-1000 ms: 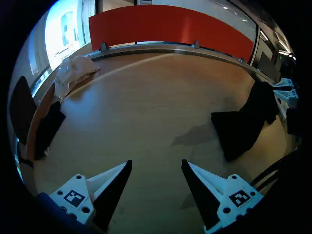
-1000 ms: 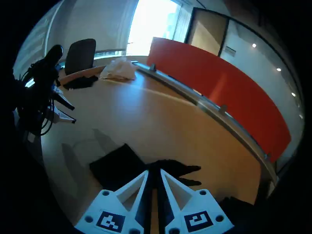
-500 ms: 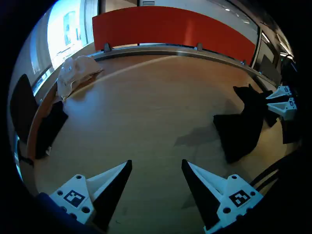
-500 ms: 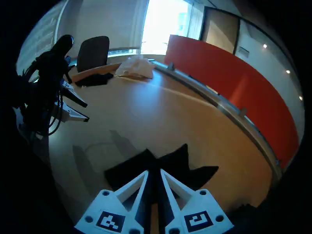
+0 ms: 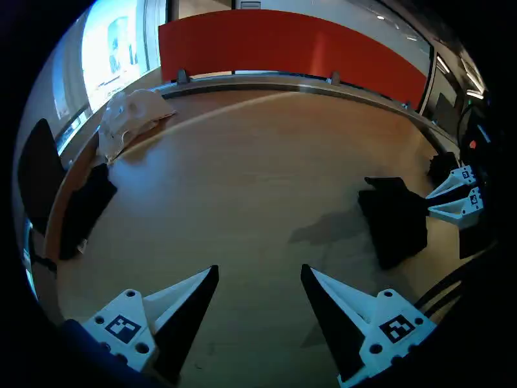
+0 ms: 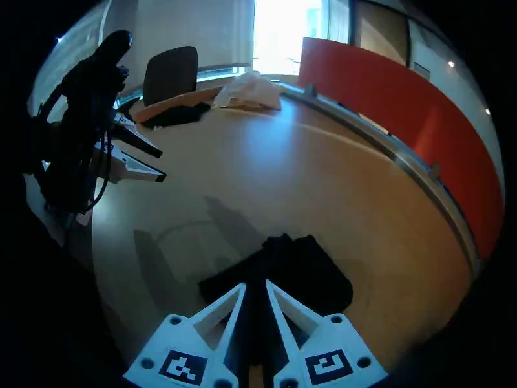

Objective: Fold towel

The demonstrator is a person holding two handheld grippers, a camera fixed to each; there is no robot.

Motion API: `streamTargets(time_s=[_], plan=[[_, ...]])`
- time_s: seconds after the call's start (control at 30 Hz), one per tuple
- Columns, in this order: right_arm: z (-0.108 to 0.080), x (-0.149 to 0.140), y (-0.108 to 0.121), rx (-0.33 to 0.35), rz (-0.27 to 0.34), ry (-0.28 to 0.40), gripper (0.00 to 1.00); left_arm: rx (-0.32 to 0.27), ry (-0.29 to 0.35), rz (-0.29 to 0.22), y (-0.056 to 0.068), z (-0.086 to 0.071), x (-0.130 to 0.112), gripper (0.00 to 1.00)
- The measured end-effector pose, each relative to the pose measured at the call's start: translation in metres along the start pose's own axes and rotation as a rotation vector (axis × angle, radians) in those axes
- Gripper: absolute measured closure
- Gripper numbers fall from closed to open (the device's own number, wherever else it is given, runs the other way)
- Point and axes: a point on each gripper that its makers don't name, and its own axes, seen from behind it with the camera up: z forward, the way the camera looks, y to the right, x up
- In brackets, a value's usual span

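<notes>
The left gripper view shows the left gripper (image 5: 258, 279) with its jaws wide apart over the wooden table (image 5: 258, 161). It also shows the right gripper (image 5: 452, 197) far to the right, tips at the right edge of the black towel (image 5: 394, 220). The right gripper view looks down that gripper's nearly closed fingers, pinching the towel's near edge, and the towel lies bunched with its long axis running near to far.
</notes>
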Motion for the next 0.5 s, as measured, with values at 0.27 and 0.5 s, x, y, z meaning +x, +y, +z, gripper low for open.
streamTargets(time_s=[0.27,0.5], plan=[[0.001,-0.002,-0.002,0.011,0.014,-0.008,0.92,0.003,-0.001,0.006,0.0,0.003,0.002,0.06],[0.008,-0.012,-0.012,0.039,0.019,-0.028,0.84,0.003,-0.005,0.01,0.001,0.004,0.003,0.06]])
